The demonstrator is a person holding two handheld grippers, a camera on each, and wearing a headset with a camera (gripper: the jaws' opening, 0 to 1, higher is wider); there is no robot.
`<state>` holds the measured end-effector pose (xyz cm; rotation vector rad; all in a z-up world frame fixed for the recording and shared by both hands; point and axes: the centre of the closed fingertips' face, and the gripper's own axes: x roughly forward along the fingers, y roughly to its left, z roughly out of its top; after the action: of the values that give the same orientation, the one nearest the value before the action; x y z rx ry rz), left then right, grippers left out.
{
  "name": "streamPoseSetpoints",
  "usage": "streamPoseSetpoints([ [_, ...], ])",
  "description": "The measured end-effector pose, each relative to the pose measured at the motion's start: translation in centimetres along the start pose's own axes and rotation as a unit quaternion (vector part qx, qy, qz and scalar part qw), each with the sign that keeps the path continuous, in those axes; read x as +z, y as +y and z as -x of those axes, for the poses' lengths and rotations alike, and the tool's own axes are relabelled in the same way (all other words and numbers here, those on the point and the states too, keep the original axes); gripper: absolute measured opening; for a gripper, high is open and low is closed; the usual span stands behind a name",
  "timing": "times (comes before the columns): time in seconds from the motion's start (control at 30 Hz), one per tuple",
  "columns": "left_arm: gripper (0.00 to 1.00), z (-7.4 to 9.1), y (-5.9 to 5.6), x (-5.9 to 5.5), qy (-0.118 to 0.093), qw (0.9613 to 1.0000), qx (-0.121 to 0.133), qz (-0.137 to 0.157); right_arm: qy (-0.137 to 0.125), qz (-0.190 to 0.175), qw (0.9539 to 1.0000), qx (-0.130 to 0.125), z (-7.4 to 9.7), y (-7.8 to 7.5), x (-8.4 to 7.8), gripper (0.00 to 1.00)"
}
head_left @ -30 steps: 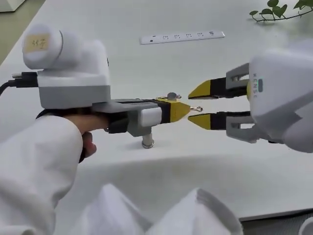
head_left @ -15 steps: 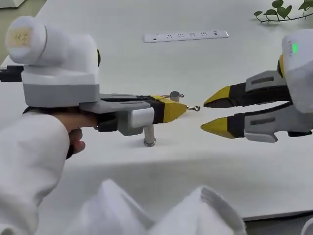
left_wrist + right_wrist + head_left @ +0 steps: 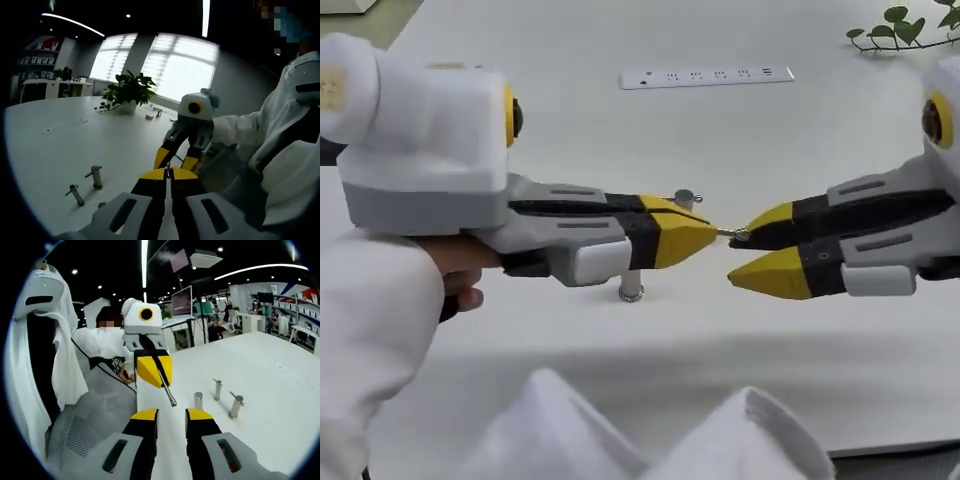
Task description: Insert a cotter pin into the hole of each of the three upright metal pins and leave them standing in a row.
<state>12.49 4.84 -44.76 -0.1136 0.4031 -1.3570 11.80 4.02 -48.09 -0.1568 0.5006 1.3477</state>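
Clenching a cotter pin tip to tip

Jaws of the left gripper were clamped on the pin. Its looped end poked out and reached the upper jaw tip of the right gripper, whose jaws stood apart, not closed on it. Beyond, three metal pins stood upright on the white desk.

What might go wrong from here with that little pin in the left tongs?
The cotter pin sticks out of the shut left tongs; the open right tongs may nudge it loose and drop it. The upright metal pins stand close by the tongs, so a low swing might topple one.
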Motion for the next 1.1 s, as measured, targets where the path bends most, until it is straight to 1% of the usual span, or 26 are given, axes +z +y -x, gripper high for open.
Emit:
streamPoseSetpoints([
  [0.1, 0.00, -0.2, -0.8, -0.4, 0.012, 0.9997, -0.013, -0.016, -0.003, -0.002, 1.0000, 0.008, -0.1, 0.4, 0.1, 0.15],
  [0.23, 0.00, -0.3, -1.1, -0.9, 0.021, 0.9992, -0.021, -0.027, 0.002, 0.001, 0.9998, 0.019, -0.2, 0.9, 0.1, 0.11],
  [0.37, 0.00, -0.4, -1.4, -1.1, 0.025, 0.9988, -0.026, -0.032, 0.004, 0.003, 0.9996, 0.029, -0.3, 1.4, 0.1, 0.07],
  [0.47, 0.00, -0.5, -1.4, -1.1, 0.026, 0.9986, -0.029, -0.037, 0.007, 0.007, 0.9994, 0.032, -0.4, 1.6, 0.0, 0.00],
  [0.53, 0.00, -0.4, -1.3, -1.1, 0.027, 0.9984, -0.027, -0.040, 0.008, 0.008, 0.9994, 0.034, -0.5, 1.8, 0.0, 0.00],
  [0.63, 0.00, -0.4, -1.2, -1.6, 0.039, 0.9974, -0.028, -0.053, 0.014, 0.012, 0.9991, 0.038, -0.7, 2.0, -0.1, 0.00],
  [0.7, 0.00, -0.4, -1.2, -2.0, 0.047, 0.9966, -0.029, -0.062, 0.018, 0.013, 0.9989, 0.040, -0.8, 2.1, -0.2, 0.00],
  [0.73, 0.00, -0.4, -1.2, -2.3, 0.055, 0.9955, -0.029, -0.072, 0.019, 0.013, 0.9989, 0.041, -0.8, 2.0, -0.2, 0.00],
  [0.8, 0.00, -0.3, -1.1, -2.8, 0.066, 0.9938, -0.030, -0.084, 0.022, 0.011, 0.9986, 0.046, -0.8, 2.0, -0.3, 0.00],
  [0.83, 0.00, -0.4, -1.1, -2.8, 0.065, 0.9939, -0.030, -0.084, 0.024, 0.010, 0.9985, 0.048, -0.9, 2.1, -0.4, 0.00],
  [0.9, 0.00, -0.4, -1.1, -3.2, 0.074, 0.9928, -0.031, -0.089, 0.032, -0.002, 0.9981, 0.053, -1.0, 2.0, -0.6, 0.00],
  [0.93, 0.00, -0.4, -1.1, -3.5, 0.085, 0.9908, -0.033, -0.100, 0.041, -0.018, 0.9973, 0.058, -1.0, 2.2, -1.0, 0.00],
  [0.97, 0.00, -0.4, -1.1, -3.7, 0.090, 0.9891, -0.034, -0.112, 0.048, -0.023, 0.9967, 0.061, -1.2, 2.2, -1.2, 0.00],
  [1.03, 0.00, -0.5, -1.2, -4.0, 0.098, 0.9884, -0.037, -0.110, 0.056, -0.030, 0.9958, 0.065, -1.3, 2.4, -1.5, 0.00],
  [1.1, 0.00, -0.5, -1.2, -4.2, 0.102, 0.9881, -0.039, -0.108, 0.061, -0.030, 0.9954, 0.068, -1.4, 2.5, -1.6, 0.00],
])
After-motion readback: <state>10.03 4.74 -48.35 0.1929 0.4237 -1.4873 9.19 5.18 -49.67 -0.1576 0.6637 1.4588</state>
